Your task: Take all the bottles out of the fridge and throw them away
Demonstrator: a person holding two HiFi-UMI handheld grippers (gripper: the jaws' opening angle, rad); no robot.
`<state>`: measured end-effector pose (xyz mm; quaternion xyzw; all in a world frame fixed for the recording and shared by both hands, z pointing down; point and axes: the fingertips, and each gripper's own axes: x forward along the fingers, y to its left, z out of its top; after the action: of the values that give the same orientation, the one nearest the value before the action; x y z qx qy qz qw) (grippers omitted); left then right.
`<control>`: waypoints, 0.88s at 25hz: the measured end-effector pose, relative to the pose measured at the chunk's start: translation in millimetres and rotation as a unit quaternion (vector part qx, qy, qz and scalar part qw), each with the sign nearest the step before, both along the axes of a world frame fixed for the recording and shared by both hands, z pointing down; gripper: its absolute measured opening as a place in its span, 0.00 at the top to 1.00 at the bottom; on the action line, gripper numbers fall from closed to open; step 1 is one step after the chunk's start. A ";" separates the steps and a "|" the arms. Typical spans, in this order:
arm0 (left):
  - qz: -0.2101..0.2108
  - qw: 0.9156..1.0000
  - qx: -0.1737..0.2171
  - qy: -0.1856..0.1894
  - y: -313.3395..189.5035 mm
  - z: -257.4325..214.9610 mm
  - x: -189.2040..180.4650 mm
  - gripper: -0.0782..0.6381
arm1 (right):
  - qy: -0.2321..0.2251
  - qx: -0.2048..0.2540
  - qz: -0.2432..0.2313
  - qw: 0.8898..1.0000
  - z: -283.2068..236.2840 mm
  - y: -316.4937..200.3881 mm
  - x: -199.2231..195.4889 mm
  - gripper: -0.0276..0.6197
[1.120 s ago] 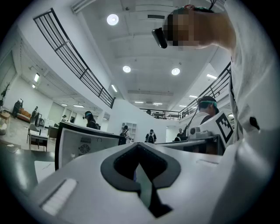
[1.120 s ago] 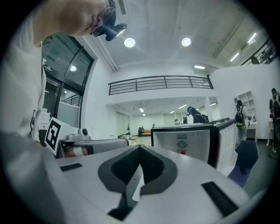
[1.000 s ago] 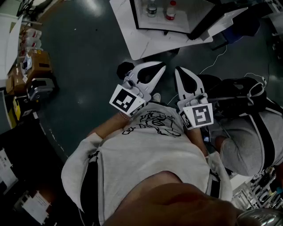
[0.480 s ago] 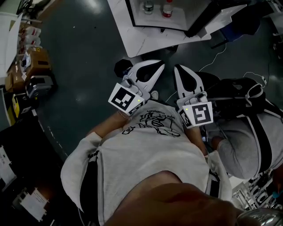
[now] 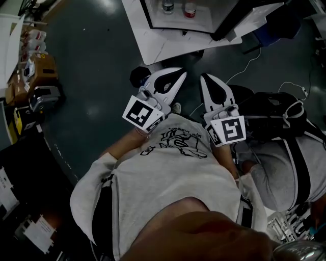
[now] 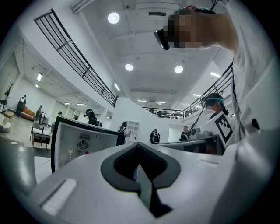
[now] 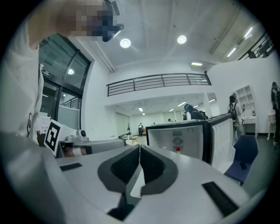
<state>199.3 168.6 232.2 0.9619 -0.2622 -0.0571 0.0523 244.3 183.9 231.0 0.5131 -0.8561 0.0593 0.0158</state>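
Two bottles (image 5: pixel 167 6) stand inside the open fridge (image 5: pixel 148 18) at the frame's top centre, well apart from us. We hold the left gripper (image 5: pixel 179 78) and right gripper (image 5: pixel 206 82) clenched and empty, pointing level toward it, because nothing is within reach yet.

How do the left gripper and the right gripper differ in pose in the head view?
The left gripper slants towards the picture's upper right; the right gripper slants slightly towards the upper left, so their tips converge. The left marker cube sits cornerwise, like a diamond; the right marker cube sits almost square. Both grippers are white, shut and empty.
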 end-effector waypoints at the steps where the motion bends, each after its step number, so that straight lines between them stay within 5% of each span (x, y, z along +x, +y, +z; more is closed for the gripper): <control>1: 0.001 1.000 0.000 0.000 -1.7 -0.2 0.5 0.88 | -0.001 -0.001 0.001 1.000 0.0 -1.8 0.6 0.94; 22: 0.015 1.000 0.002 -0.001 -91.7 5.2 10.5 0.88 | 0.005 -0.004 0.011 1.000 8.0 -91.6 8.8 0.94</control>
<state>209.8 76.9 237.5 0.9659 -0.2475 -0.0555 0.0512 253.1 92.3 239.1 0.5225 -0.8502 0.0604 0.0215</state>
